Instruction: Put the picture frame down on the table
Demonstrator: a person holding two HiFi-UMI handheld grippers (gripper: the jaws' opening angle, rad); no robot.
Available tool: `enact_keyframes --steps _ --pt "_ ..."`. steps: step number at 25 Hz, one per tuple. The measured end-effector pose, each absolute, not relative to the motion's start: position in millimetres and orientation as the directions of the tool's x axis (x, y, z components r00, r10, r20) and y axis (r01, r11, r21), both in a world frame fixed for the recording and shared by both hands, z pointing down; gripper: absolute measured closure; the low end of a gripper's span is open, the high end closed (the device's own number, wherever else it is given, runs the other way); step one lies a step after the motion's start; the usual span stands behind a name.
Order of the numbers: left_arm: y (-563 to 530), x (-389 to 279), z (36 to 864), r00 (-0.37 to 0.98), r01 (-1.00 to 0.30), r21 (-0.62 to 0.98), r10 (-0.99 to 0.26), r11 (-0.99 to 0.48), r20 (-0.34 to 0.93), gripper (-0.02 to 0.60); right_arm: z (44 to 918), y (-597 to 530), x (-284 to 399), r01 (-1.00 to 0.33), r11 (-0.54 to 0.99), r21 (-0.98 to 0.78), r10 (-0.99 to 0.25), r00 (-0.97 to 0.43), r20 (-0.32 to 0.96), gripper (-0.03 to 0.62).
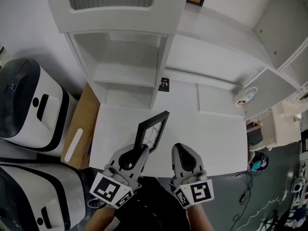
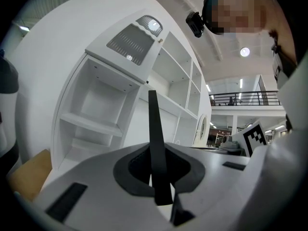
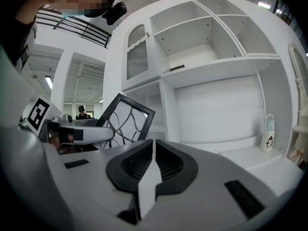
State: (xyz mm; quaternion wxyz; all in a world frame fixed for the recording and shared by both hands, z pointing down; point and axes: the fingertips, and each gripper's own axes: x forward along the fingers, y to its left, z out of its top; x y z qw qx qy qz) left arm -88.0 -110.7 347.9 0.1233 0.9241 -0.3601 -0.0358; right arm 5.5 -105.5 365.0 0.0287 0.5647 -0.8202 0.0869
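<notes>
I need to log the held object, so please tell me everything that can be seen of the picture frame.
The picture frame is rectangular: a thin black border around a pale panel crossed by dark curved lines. Its material cannot be told. It stands tilted over the white table, gripped at its lower border by the closed jaws of the left gripper; in that gripper's view it shows edge-on as a dark strip. Whether it touches the table is unclear.

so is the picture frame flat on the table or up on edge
Up on edge, tilted: the left tool is shut on the picture frame by its black border, and it leans, not flat on the table.
</notes>
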Motion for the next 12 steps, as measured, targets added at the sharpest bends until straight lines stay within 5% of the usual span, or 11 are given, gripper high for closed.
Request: enact_keyframes --steps 12 --pt "-124 -69 339 0.736 -0.658 0.248 -0.677 -0.711 0.013 0.557 358 -134 7 -0.894 0.410 -0.182 -0.891 -0.435 0.128 0.520"
